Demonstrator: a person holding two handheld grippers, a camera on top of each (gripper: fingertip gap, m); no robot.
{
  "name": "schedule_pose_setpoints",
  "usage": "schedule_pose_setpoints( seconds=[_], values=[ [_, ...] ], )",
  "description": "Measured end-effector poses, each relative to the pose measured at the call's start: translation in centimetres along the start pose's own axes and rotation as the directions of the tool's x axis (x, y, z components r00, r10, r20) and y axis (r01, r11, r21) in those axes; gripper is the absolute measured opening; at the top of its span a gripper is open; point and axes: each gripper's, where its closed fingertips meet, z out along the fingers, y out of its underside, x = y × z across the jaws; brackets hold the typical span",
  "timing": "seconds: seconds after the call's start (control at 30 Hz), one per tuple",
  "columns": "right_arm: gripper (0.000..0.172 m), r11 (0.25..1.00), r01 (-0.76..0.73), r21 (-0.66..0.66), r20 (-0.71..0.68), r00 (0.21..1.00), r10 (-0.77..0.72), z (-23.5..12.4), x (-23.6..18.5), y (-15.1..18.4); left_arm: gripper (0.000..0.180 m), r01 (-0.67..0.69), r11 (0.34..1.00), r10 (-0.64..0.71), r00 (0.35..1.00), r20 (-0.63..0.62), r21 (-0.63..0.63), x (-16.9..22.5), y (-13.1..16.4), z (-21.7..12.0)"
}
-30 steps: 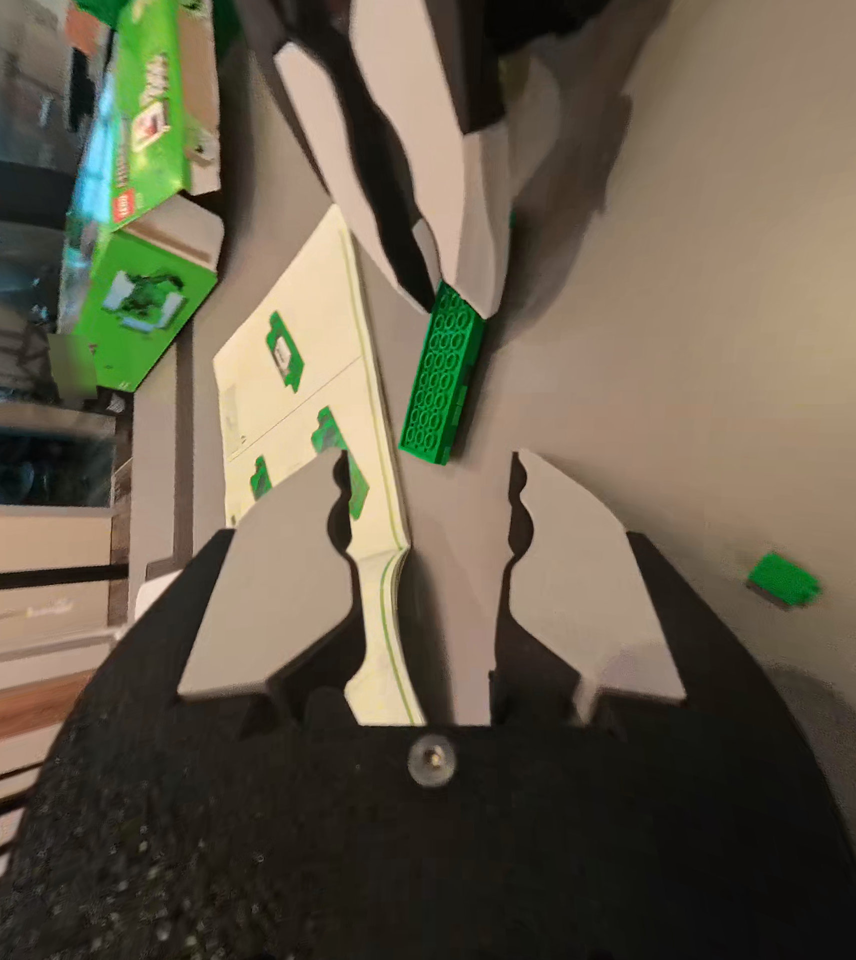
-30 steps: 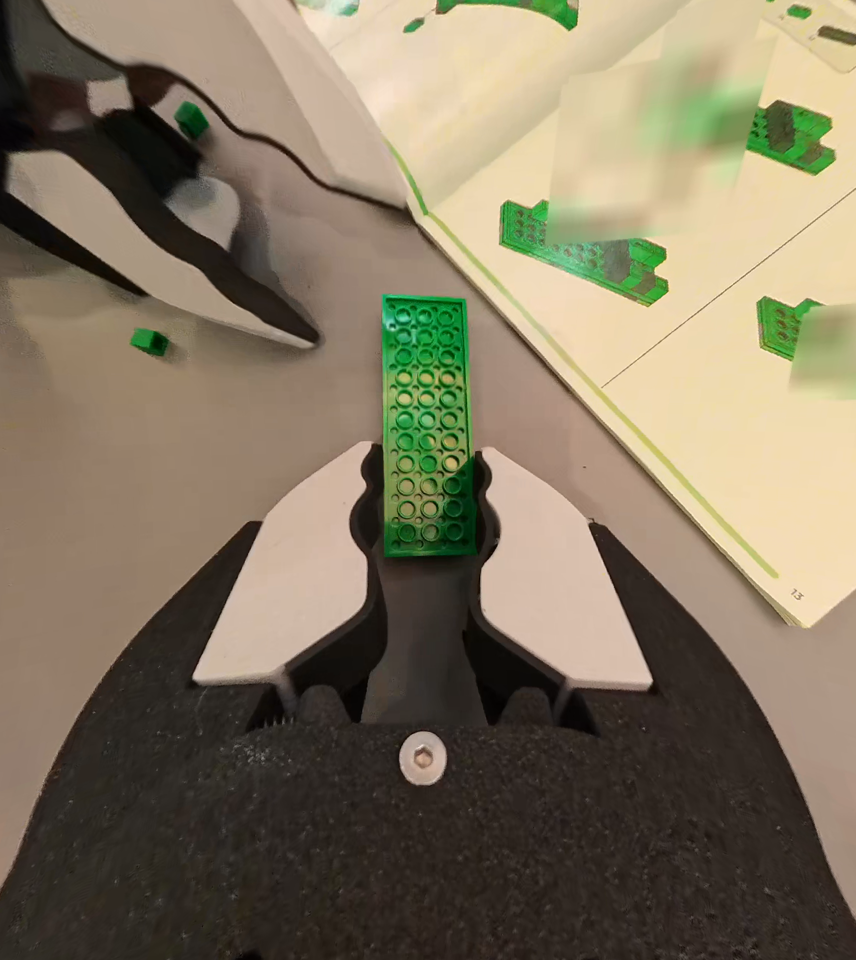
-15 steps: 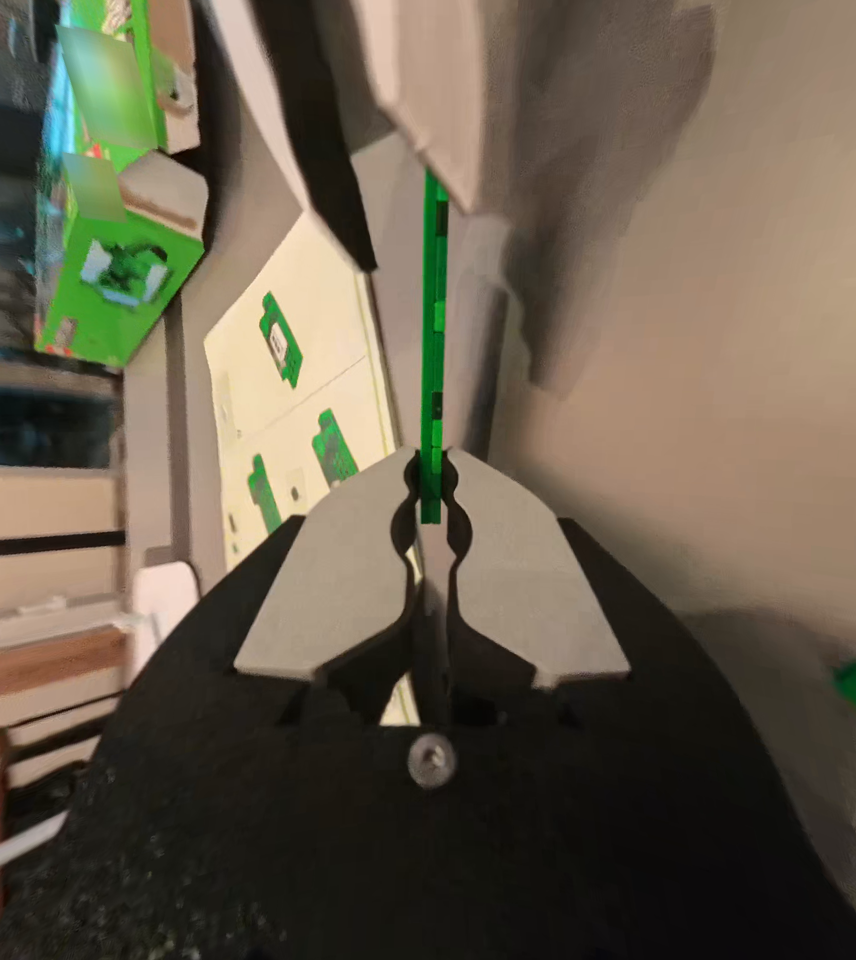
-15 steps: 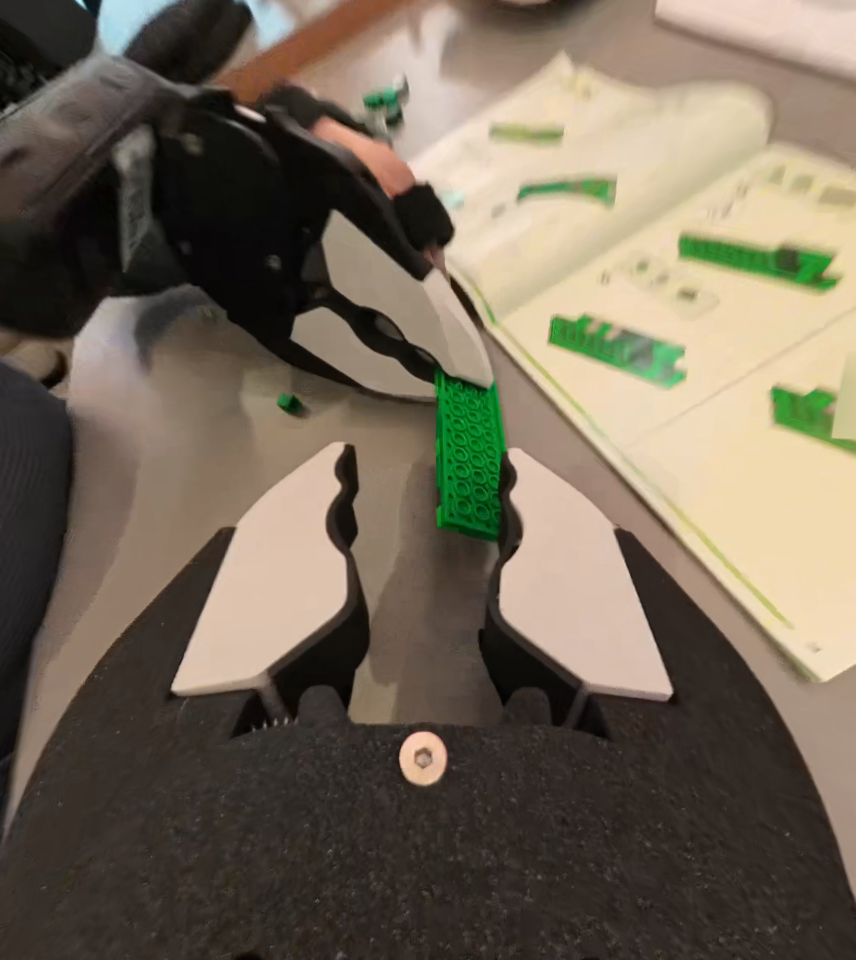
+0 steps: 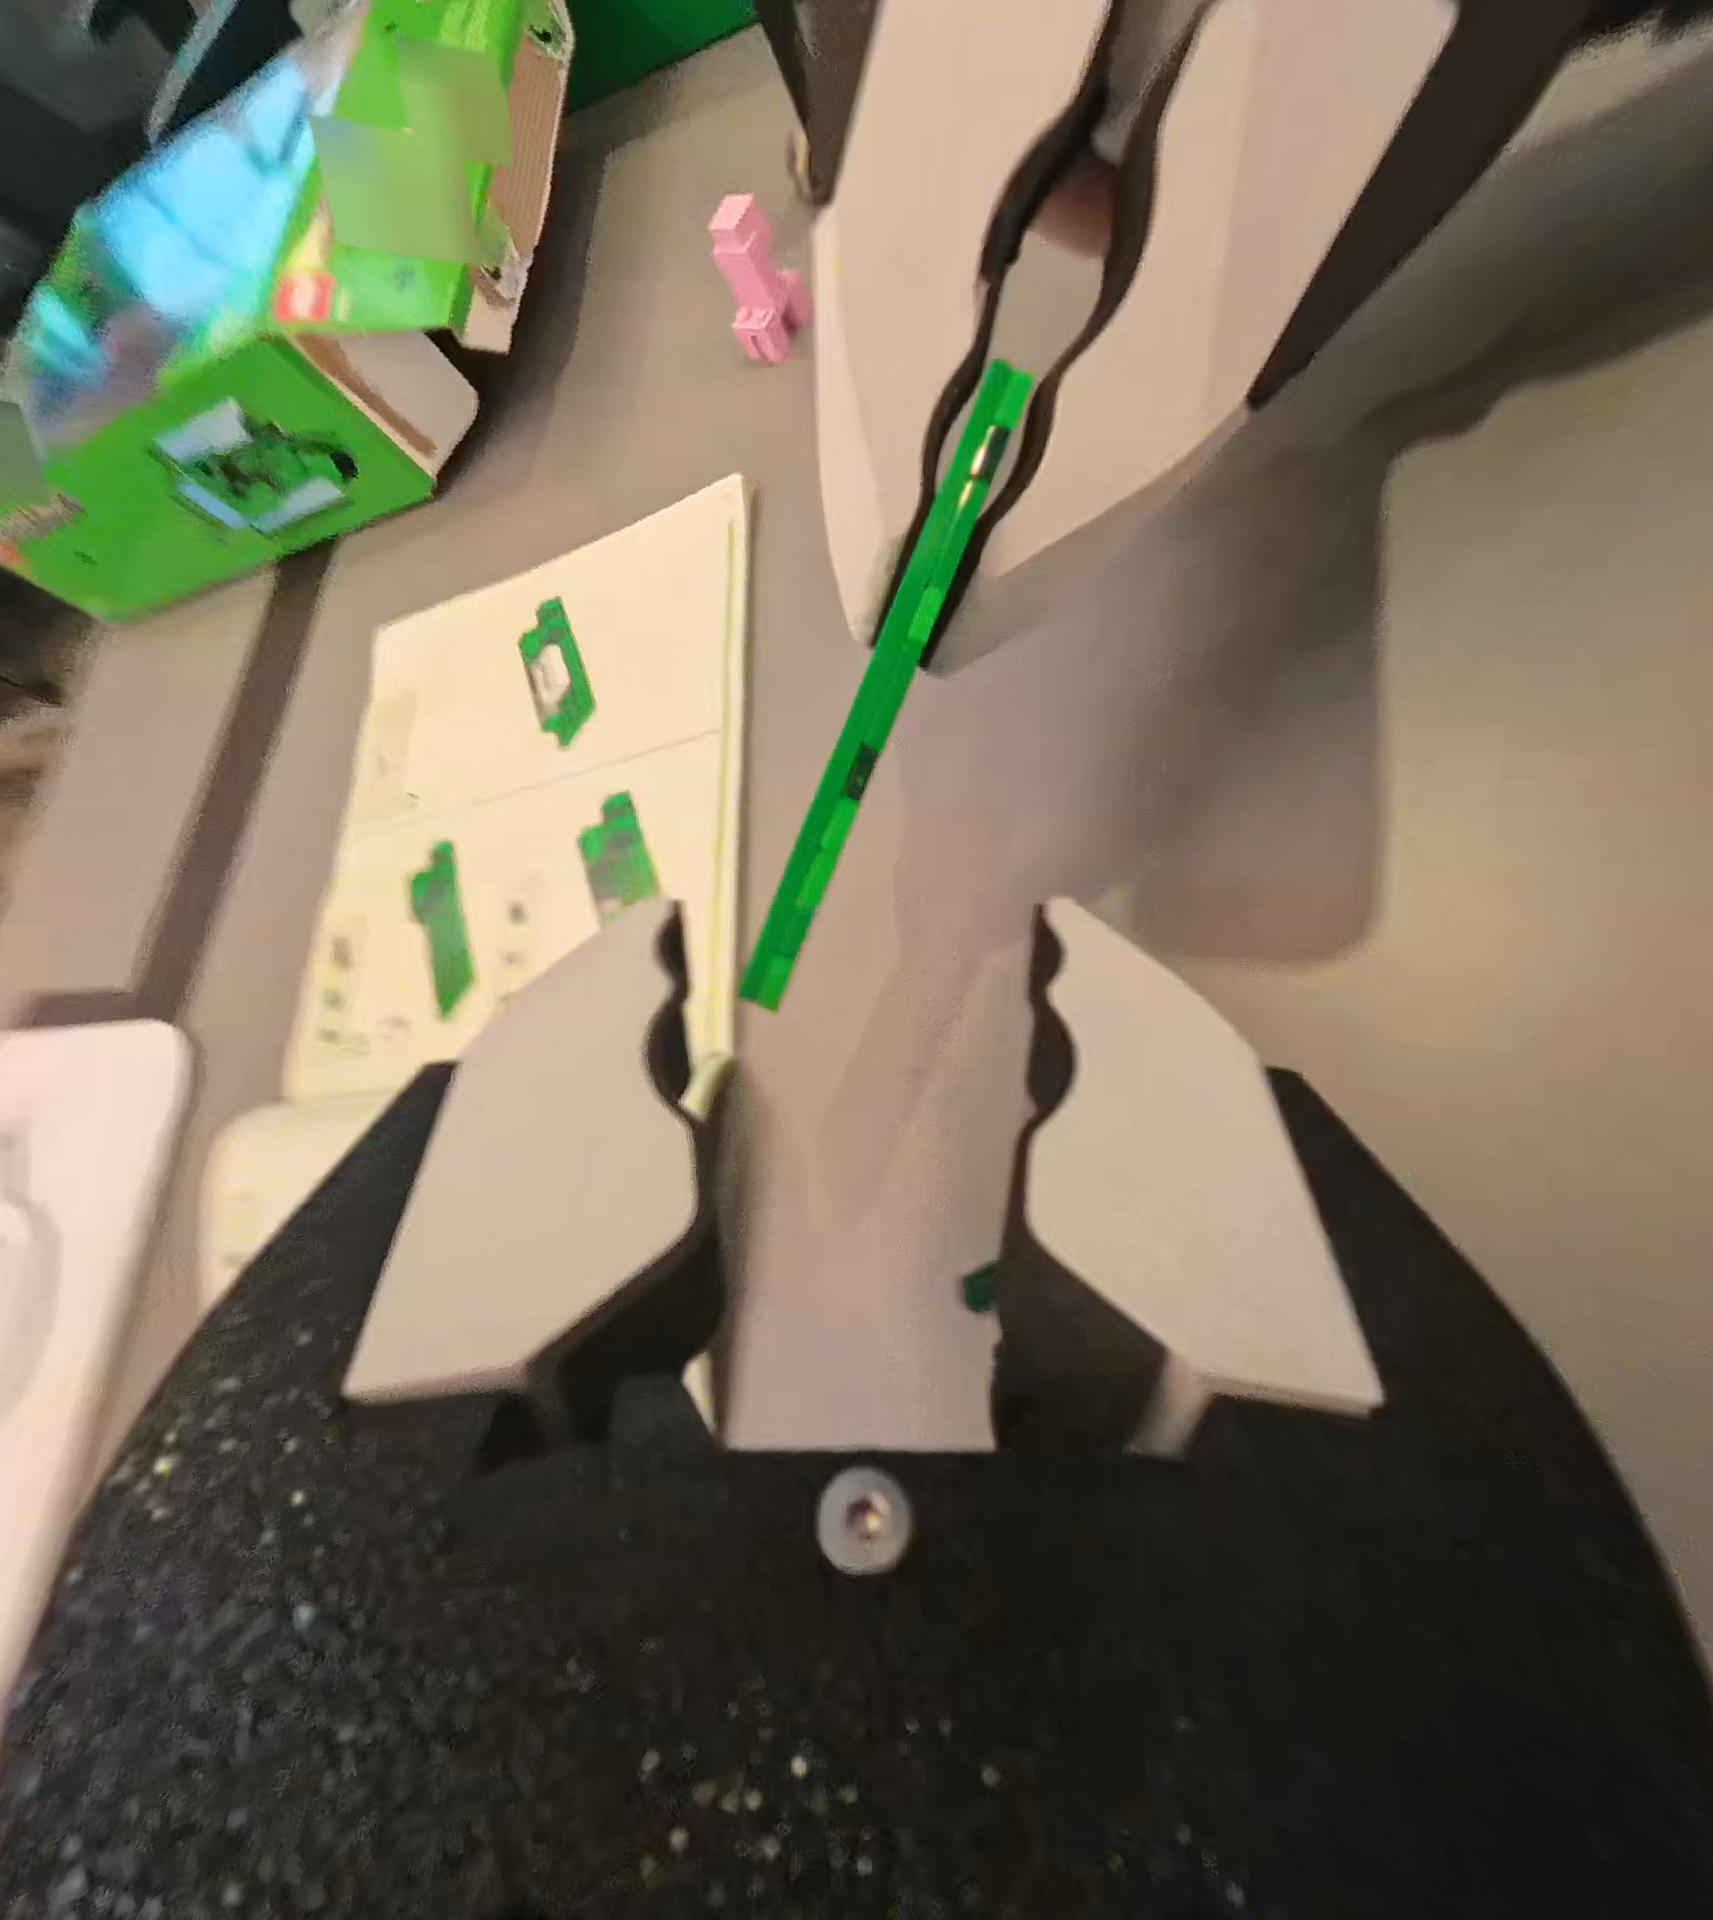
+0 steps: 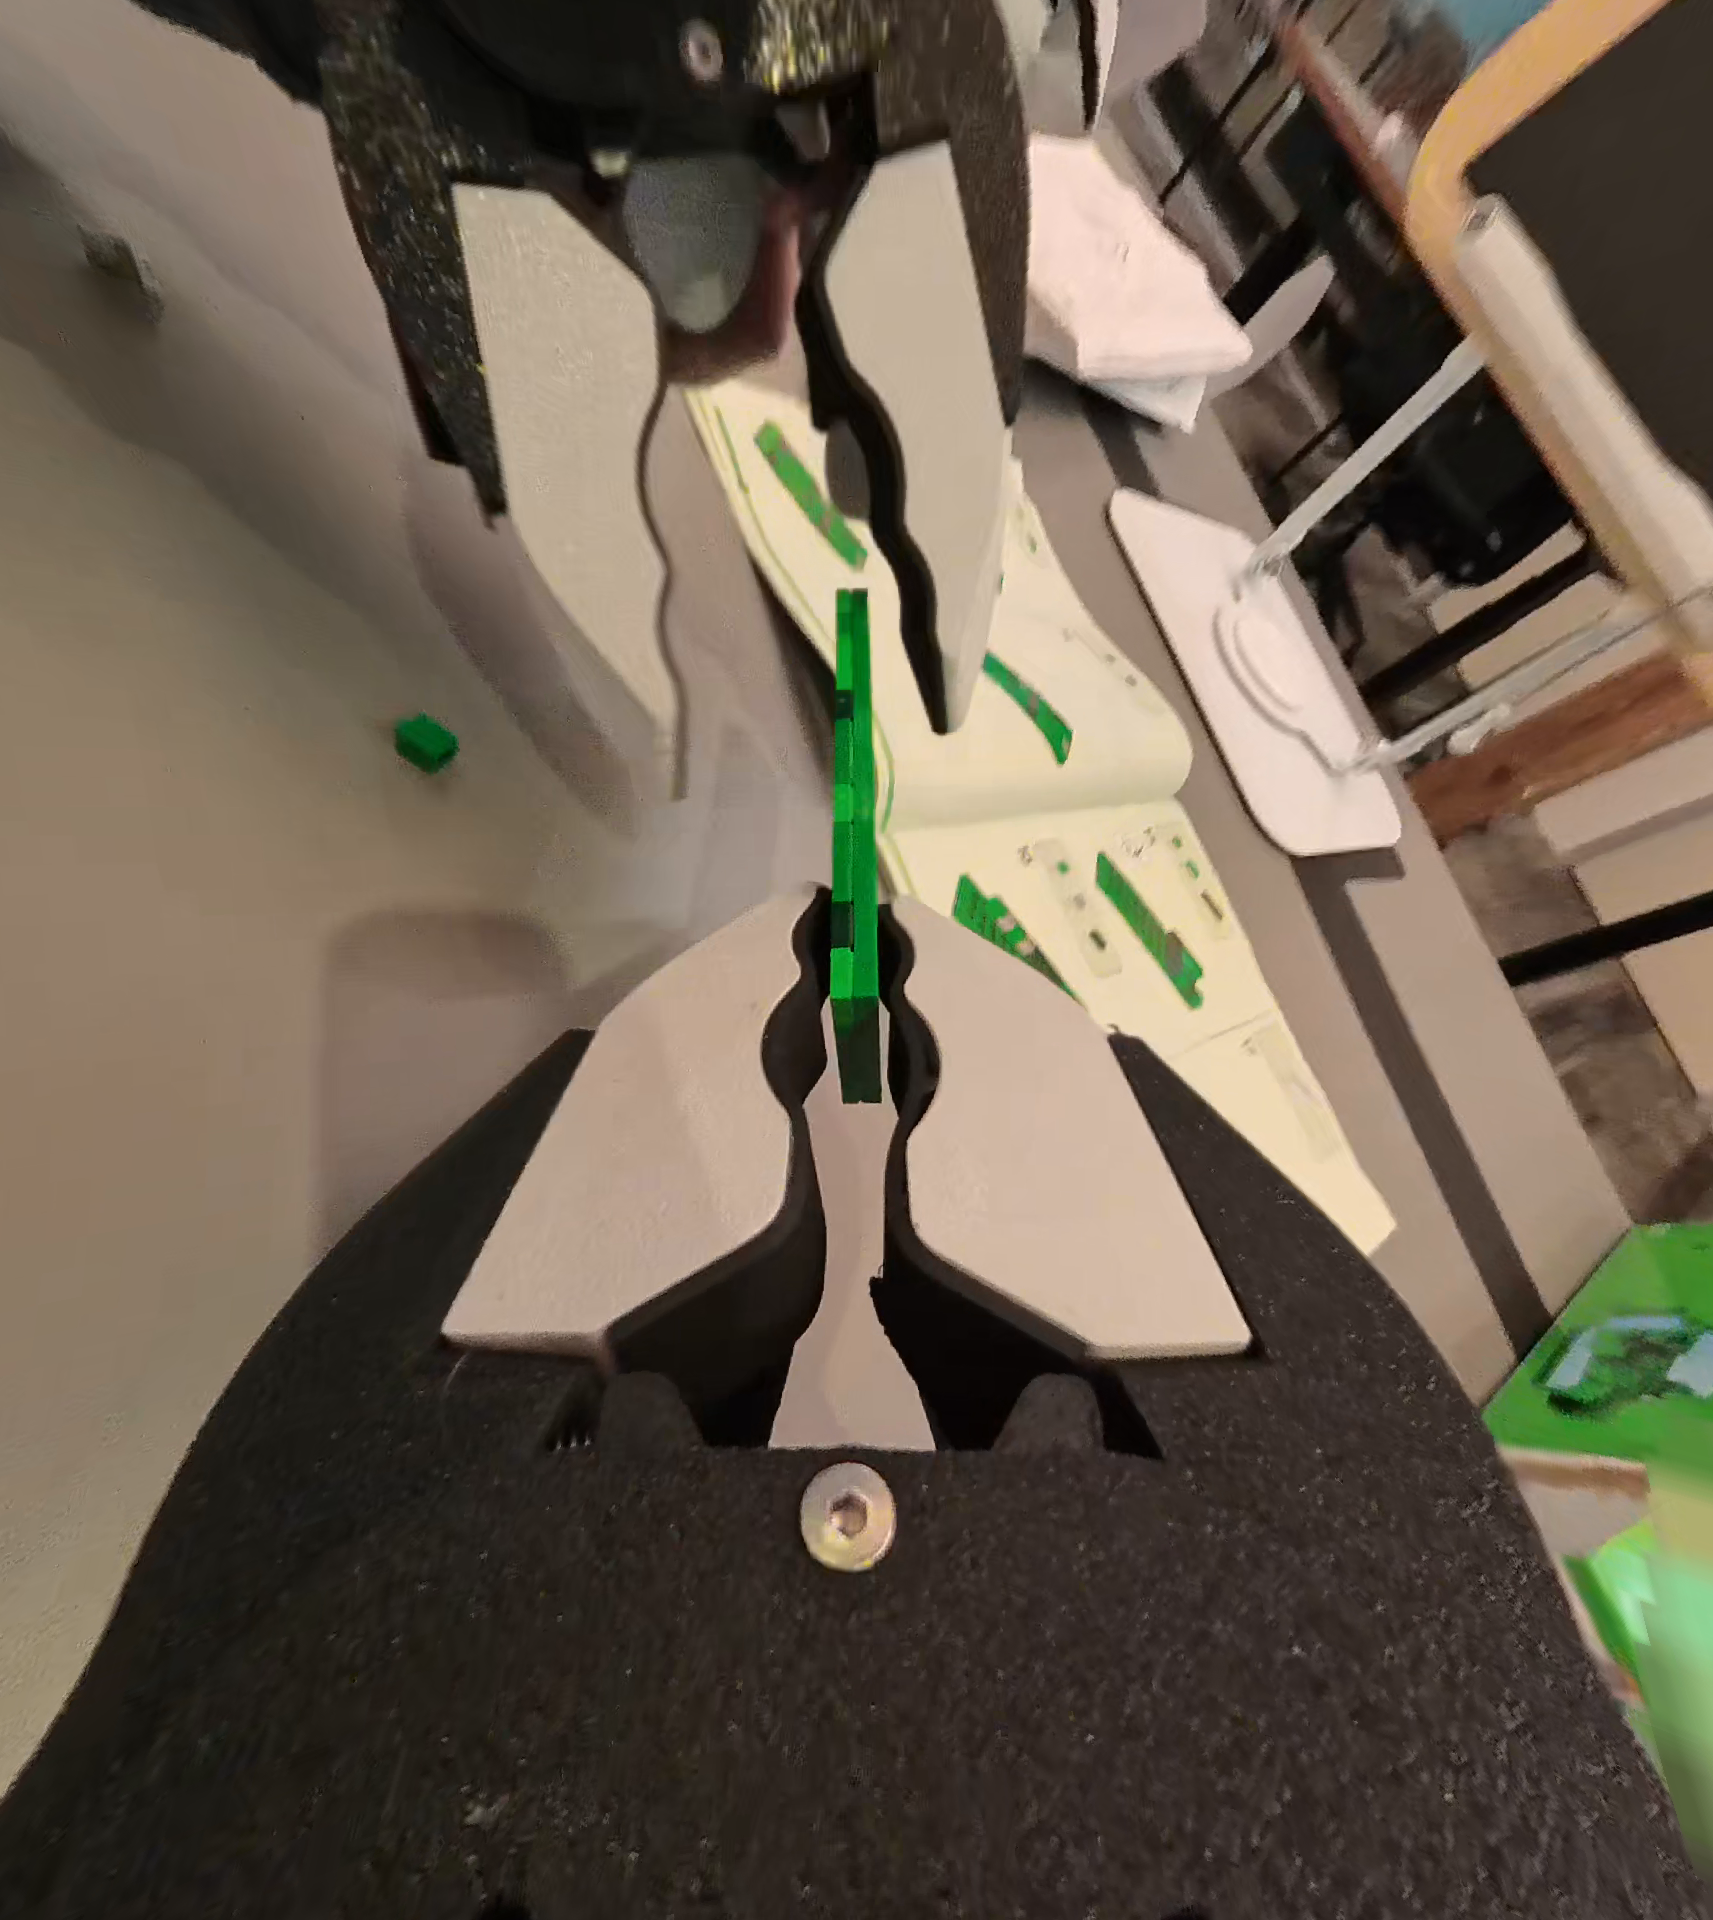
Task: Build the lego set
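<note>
1. Half a second ago the left gripper [image 5: 857, 914] was clamped on the near end of the green plate [image 5: 836, 805] while the right gripper [image 6: 852, 914] stood wide; now the roles are swapped.
2. Left gripper: its fingers stand well apart with a clear gap on both sides of the plate's free end; it grips nothing; that end hangs just ahead of the left fingertip [image 5: 623, 966] without touching it.
3. Right gripper: both pads press on the flat faces of the green plate, seen edge-on and upright in the right wrist view; the plate juts forward from the fingertips, off the grey tabletop [image 6: 156, 623].
4. Beneath and beside the plate lies an open instruction booklet [image 5: 540, 790] with green diagrams; a small green brick [image 6: 426, 743] sits on the table, well apart from the plate.
5. Farther off stand a green cardboard box [image 5: 239, 457] with open flaps and a small pink figure [image 5: 758, 281]; a white flat stand [image 6: 1267, 665] lies by the table edge.
</note>
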Motion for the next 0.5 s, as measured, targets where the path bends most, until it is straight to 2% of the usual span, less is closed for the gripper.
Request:
schedule_pose_setpoints(
  seconds=[0.03,0.07,0.13,0.2,0.3,0.37,0.43,0.5],
  values=[
    [0.007,0.999,0.014,0.037,-0.013,1.0,-0.013,-0.2,0.2,-0.6,0.075,0.089,0.996,-0.088,0.995,-0.042,0.024,0.4,-0.1,-0.4],
    [0.007,0.996,0.034,0.078,-0.022,0.999,-0.033,-0.4,0.2,-1.2,0.084,0.188,0.981,-0.182,0.978,-0.098,0.056,0.8,-0.3,-0.8],
    [0.007,0.984,0.08,0.157,-0.019,0.997,-0.078,-1.0,0.0,-2.5,0.082,0.375,0.916,-0.335,0.91,-0.245,0.141,1.5,-1.4,-2.1],
    [0.007,0.97,0.115,0.215,-0.012,0.993,-0.115,-1.5,-0.2,-3.7,0.079,0.55,0.806,-0.436,0.802,-0.409,0.22,1.7,-2.9,-3.8],
    [0.007,0.949,0.174,0.264,-0.013,0.984,-0.177,-1.9,-0.5,-5.2,0.068,0.756,0.604,-0.477,0.596,-0.646,0.251,1.3,-4.9,-6.6],
    [0.007,0.934,0.232,0.273,-0.038,0.972,-0.23,-2.0,-0.6,-6.1,0.064,0.821,0.518,-0.484,0.512,-0.71,0.239,0.7,-5.2,-7.7],
    [0.007,0.921,0.296,0.254,-0.075,0.955,-0.287,-2.0,-0.6,-6.5,0.067,0.856,0.47,-0.488,0.454,-0.745,0.214,0.5,-5.2,-8.3],
    [0.007,0.914,0.326,0.241,-0.089,0.945,-0.314,-2.0,-0.5,-6.7,0.07,0.852,0.473,-0.499,0.47,-0.728,0.225,0.5,-4.9,-8.6]
  ],
)
